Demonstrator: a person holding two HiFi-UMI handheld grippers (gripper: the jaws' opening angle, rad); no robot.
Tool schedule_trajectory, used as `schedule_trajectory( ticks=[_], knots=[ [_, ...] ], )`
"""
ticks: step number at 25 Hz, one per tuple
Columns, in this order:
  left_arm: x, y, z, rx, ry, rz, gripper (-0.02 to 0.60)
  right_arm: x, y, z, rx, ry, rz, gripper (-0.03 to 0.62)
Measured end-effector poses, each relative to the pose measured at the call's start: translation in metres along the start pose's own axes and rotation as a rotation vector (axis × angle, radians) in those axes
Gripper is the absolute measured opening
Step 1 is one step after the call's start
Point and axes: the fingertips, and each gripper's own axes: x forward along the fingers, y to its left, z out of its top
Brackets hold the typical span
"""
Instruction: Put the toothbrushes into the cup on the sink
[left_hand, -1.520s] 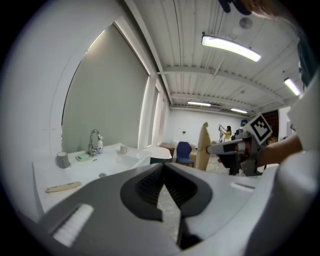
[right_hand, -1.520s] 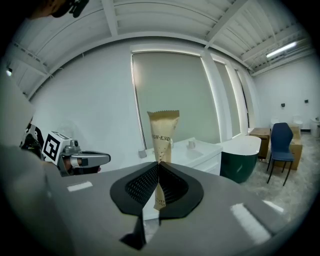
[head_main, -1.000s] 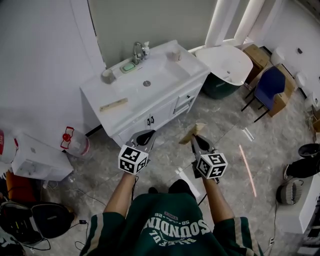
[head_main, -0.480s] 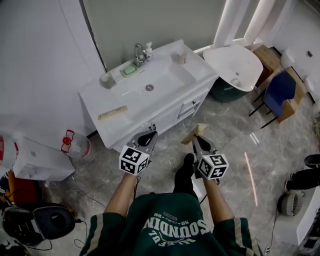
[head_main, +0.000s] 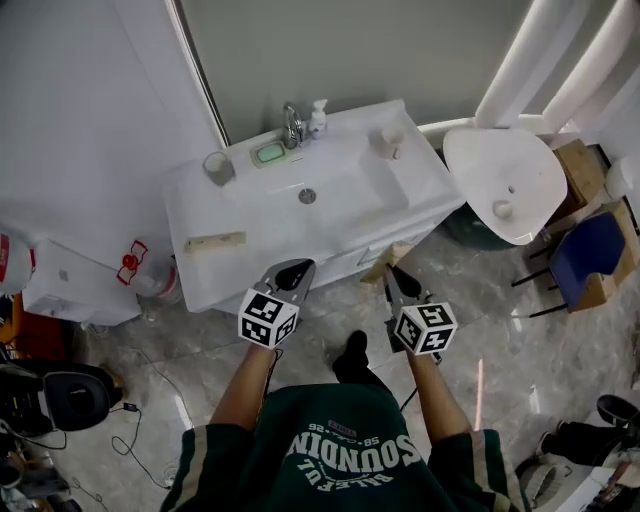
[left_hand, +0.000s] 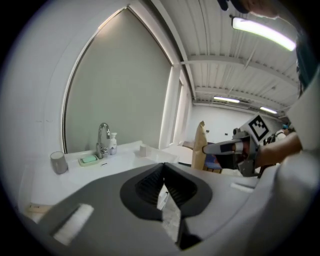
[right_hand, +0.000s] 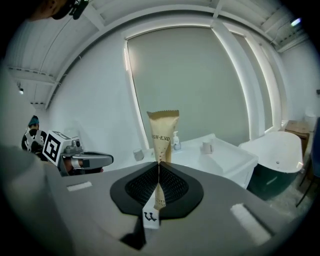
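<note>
1. While the person stands facing the white sink table (head_main: 410, 195), both tongs poke out in front of them, near its front edge.
2. Right tongs (right_hand: 159, 164) are clenched on a beige toothbrush packet (right_hand: 163, 132), gripped at its bottom end so it stands pretty much upright above the tips.
3. Left tongs (left_hand: 163, 166) are clenched as well, pads meeting at the tip.
4. Second beige packet (head_main: 215, 242) lies flat on the table's front left part, close to the edge and well apart from both tongs.
5. Grey cup (head_main: 217, 166) stands upright at the table's back left corner, apart from that packet, with a green soap dish (head_main: 269, 153) between it and the faucet (head_main: 292, 122).
6. Over on the right side of the table sits a smaller pale cup (head_main: 390, 138), and a white pump bottle (head_main: 318, 110) is right beside the faucet.
</note>
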Motion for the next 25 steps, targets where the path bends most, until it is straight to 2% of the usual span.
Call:
schedule_trajectory(
  ticks=[5,12,16,20,25],
  knots=[
    [0.041,0.008,0.023,-0.024,-0.017,0.094,0.051,0.038,-0.037,0.034,-0.051,0.017,0.107,0.006],
    [0.070,0.027,0.045,-0.039,-0.040,0.192,0.051,0.091,-0.044,0.065,-0.102,0.019,0.249,0.006],
    [0.082,0.047,0.054,-0.059,-0.055,0.222,0.051,0.115,-0.042,0.079,-0.106,0.005,0.285,0.006],
    [0.098,0.060,0.067,-0.052,-0.077,0.219,0.051,0.136,-0.047,0.086,-0.123,0.002,0.293,0.006],
    [0.117,0.078,0.072,-0.078,-0.084,0.221,0.051,0.154,-0.054,0.091,-0.131,0.014,0.296,0.006]
  ],
)
